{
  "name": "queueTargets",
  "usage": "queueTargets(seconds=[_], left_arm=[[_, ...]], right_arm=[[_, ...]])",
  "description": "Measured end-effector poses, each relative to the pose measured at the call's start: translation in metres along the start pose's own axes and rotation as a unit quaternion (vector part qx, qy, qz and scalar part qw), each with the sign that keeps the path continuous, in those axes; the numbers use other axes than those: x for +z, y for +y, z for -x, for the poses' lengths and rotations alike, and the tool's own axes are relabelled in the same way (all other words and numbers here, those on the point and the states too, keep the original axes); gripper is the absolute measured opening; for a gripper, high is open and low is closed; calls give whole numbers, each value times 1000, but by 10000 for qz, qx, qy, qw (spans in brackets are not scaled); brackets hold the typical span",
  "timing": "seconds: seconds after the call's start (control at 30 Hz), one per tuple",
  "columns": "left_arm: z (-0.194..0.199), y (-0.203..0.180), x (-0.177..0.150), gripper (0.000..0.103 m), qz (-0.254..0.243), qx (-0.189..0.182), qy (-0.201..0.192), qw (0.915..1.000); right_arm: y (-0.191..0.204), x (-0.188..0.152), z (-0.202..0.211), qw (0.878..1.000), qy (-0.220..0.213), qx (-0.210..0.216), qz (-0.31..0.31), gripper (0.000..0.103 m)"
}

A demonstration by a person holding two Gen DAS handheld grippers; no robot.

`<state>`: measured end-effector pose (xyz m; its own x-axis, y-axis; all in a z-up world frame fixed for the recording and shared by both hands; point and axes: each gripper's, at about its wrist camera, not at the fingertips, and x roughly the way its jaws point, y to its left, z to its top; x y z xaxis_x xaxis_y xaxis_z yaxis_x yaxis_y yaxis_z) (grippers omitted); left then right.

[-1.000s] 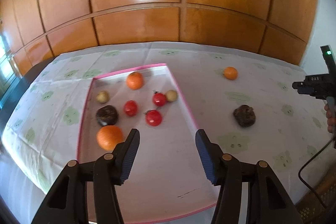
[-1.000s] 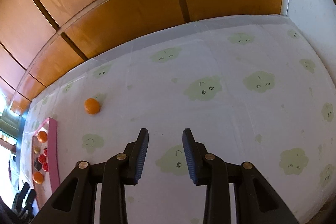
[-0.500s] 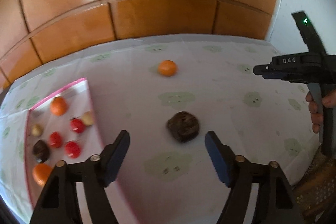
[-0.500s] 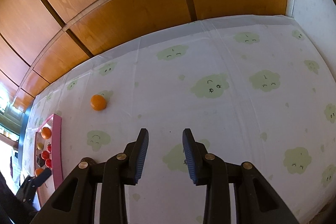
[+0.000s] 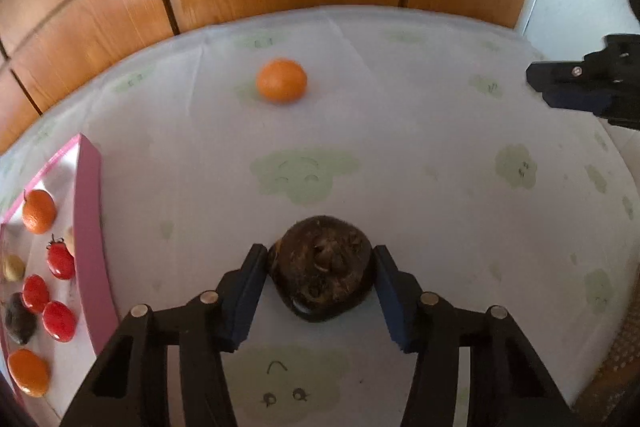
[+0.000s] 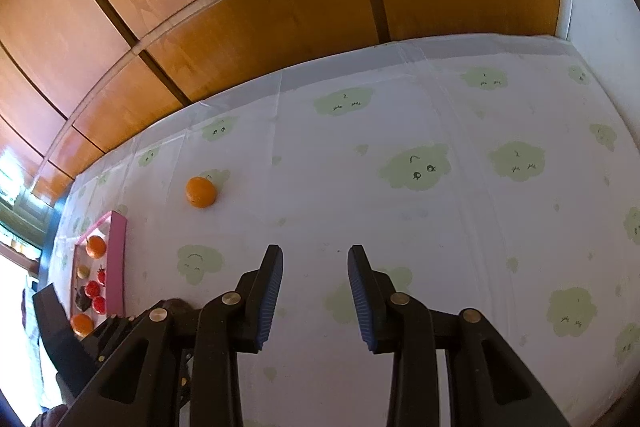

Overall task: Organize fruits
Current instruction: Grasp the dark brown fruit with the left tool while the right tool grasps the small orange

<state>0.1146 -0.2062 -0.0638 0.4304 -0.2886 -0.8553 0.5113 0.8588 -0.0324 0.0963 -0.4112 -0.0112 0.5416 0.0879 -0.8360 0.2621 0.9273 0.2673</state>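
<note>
Glossy, varnished orange-brown wood panelling (image 6: 248, 27), 12 o'clock; bright glare patch on it. Smooth white tablecloth with pale green cloud print (image 5: 400, 163), slight sheen, faint fold creases; plastic or cloth not resolvable. Rough, fibrous dark brown round fruit (image 5: 323, 267), matt. Loose orange citrus fruit (image 5: 281, 80), 12 o'clock, finely dimpled skin, soft sheen. Pink-rimmed tray (image 5: 89, 227), 9 o'clock: matt rim, reflective floor. Small red tomatoes (image 5: 59, 321) in it, glossy. Matt black plastic right gripper (image 6: 315, 293) with ribbed blue pads (image 6: 269, 301) and shiny metal rivets.
</note>
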Motion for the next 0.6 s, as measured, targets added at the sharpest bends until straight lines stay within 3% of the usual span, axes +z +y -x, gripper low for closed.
queueTargets(seconds=[0.17,0.3,0.6], left_arm=[[16,-3,-25,53,252,-31,-262,9993],[22,-12,-48,53,67,-6,-543,9985],[22,-6,-54,54,7,-84,-831,9965]], right_arm=[[5,-1,-6,9997,100,-117,203,34],[11,-6,-14,9989,303,-94,353,34],[55,-13,-35,9900,872,436,1023,34]])
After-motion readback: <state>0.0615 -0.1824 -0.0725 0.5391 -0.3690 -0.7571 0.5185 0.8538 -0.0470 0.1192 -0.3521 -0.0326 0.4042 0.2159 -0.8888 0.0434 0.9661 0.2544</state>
